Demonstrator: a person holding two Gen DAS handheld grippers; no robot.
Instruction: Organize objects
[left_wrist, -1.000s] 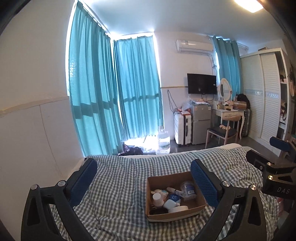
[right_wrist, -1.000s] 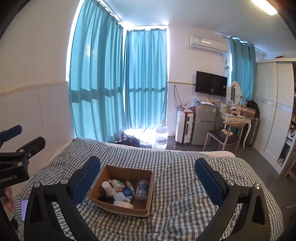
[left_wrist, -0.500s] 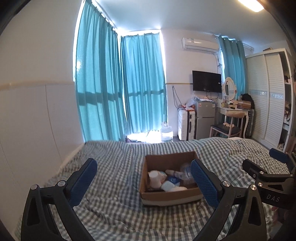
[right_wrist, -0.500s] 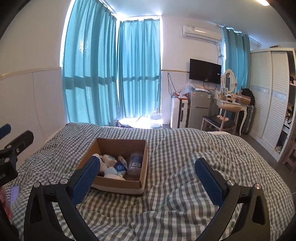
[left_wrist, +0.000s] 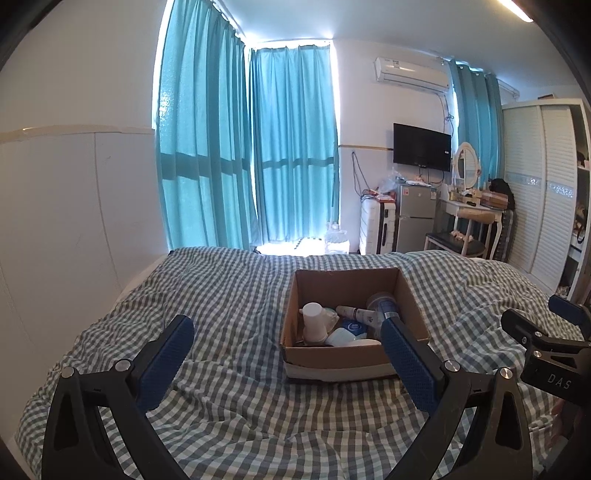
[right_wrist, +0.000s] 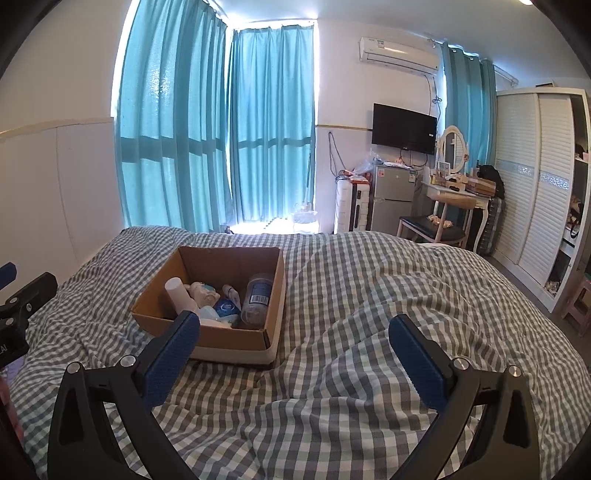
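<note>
An open cardboard box (left_wrist: 334, 358) sits on the checked bedcover (left_wrist: 229, 295); it also shows in the right wrist view (right_wrist: 236, 341). It holds several toiletries: a white bottle (left_wrist: 313, 322), a clear plastic bottle (right_wrist: 258, 300), a tube (left_wrist: 356, 314) and a round blue-labelled tin (right_wrist: 225, 307). My left gripper (left_wrist: 284, 341) is open and empty, held above the bed just before the box. My right gripper (right_wrist: 291, 343) is open and empty, to the right of the box.
A white wall panel (left_wrist: 74, 221) runs along the bed's left side. Teal curtains (left_wrist: 258, 147) hang beyond the bed. A fridge (right_wrist: 391, 197), suitcase (right_wrist: 351, 208), dressing table with chair (right_wrist: 447, 218) and wardrobe (right_wrist: 535, 184) stand at the far right.
Both grippers have come lower and closer to the box, which now looks larger. Both stay open and empty.
</note>
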